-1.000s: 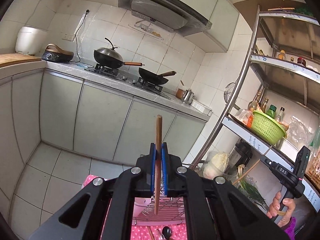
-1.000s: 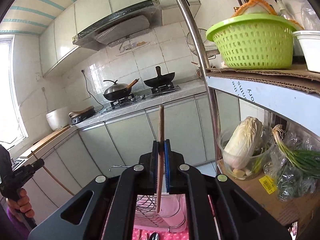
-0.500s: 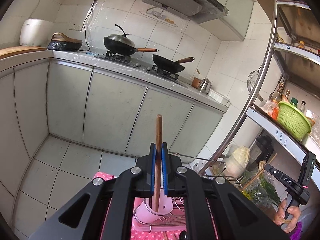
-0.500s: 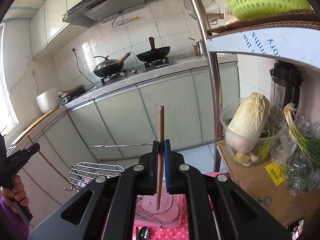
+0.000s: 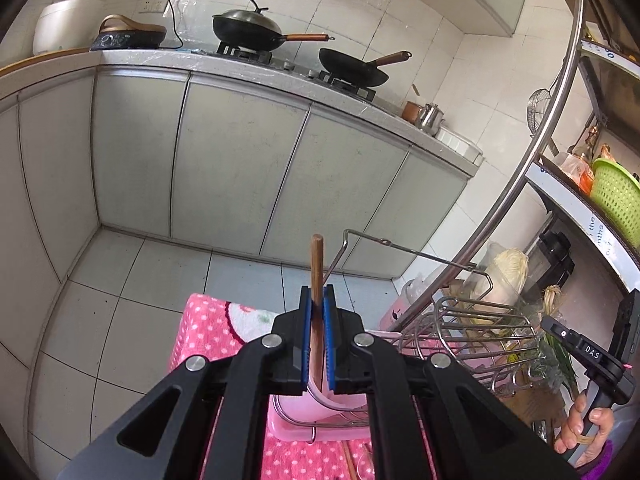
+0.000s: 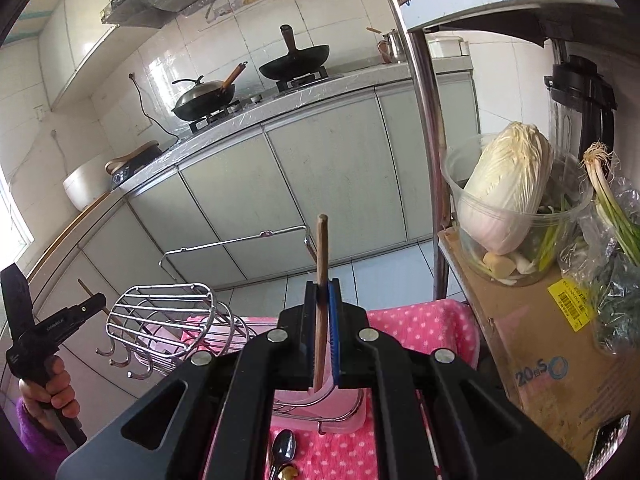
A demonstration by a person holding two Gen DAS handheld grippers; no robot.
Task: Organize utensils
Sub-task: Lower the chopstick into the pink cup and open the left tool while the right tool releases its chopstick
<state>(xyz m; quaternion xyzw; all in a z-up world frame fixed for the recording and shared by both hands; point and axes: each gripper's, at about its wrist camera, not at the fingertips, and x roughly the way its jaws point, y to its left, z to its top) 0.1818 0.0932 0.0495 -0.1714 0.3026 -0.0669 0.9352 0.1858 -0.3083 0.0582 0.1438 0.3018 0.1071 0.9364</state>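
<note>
Wire rack [image 6: 176,320] and pink cup [image 6: 304,394] beneath both clamped chopsticks [image 6: 321,280].

Two brown wooden chopsticks are held upright, one per view. The left chopstick [image 5: 317,268] is a round, reddish-brown stick standing almost vertical, its blunt top end uppermost and its lower end over the pink cup [image 5: 320,400]. The right chopstick [image 6: 321,280] is lighter brown and leans slightly, its lower tip also above that cup. The cup sits in a chrome wire rack [image 6: 176,320] on a pink tray. A metal spoon [image 6: 283,450] lies on the pink dotted cloth before the tray.
</note>
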